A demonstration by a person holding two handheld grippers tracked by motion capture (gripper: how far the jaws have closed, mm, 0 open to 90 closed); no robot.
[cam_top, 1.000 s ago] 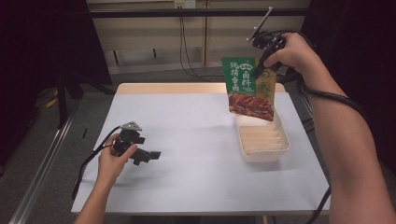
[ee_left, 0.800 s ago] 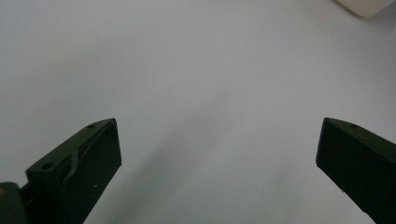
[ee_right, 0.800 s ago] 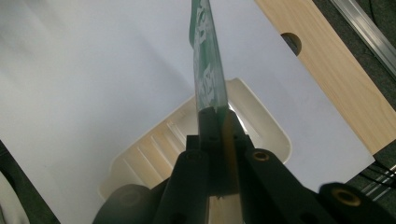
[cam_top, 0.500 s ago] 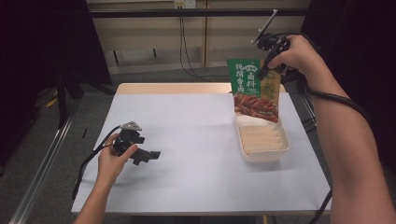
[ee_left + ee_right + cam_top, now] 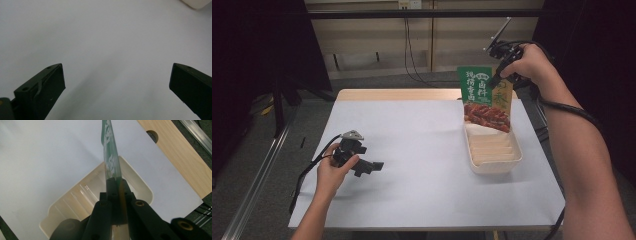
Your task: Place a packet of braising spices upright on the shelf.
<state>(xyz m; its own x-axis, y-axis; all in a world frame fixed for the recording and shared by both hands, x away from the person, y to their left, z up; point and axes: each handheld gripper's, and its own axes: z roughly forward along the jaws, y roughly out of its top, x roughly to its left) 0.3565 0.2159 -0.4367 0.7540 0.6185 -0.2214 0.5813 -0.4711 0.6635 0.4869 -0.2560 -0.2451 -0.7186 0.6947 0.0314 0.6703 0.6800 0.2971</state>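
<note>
**Holding the sauce packet above the tray**

I am holding the right gripper high over the far right part of the desk, and its jaws are closing tight on the top edge of the green packet. The packet is hanging down from my jaws, nearly upright, with its printed front turned to the high view: green with white characters in the upper part, a picture of red-brown food in the lower part. Its bottom edge is sitting at the far end of the cream tray; I cannot tell if it is touching the tray or is just above it. In the right gripper view I am looking along the packet edge-on, so it is appearing as a thin green strip between my two black jaws, and the tray is lying directly under it, with its ribbed floor visible.

The tray is resting on the white sheet that is covering the desk, near the right edge, with its long side pointing away from me. Behind the sheet a strip of the wooden desk top is showing.

My left gripper is lying low on the near left part of the desk, well apart from the tray and the packet. My left hand is wrapping around it. In the left gripper view its jaws are standing wide apart with nothing between them, and a corner of the tray is showing at the top right.
</note>
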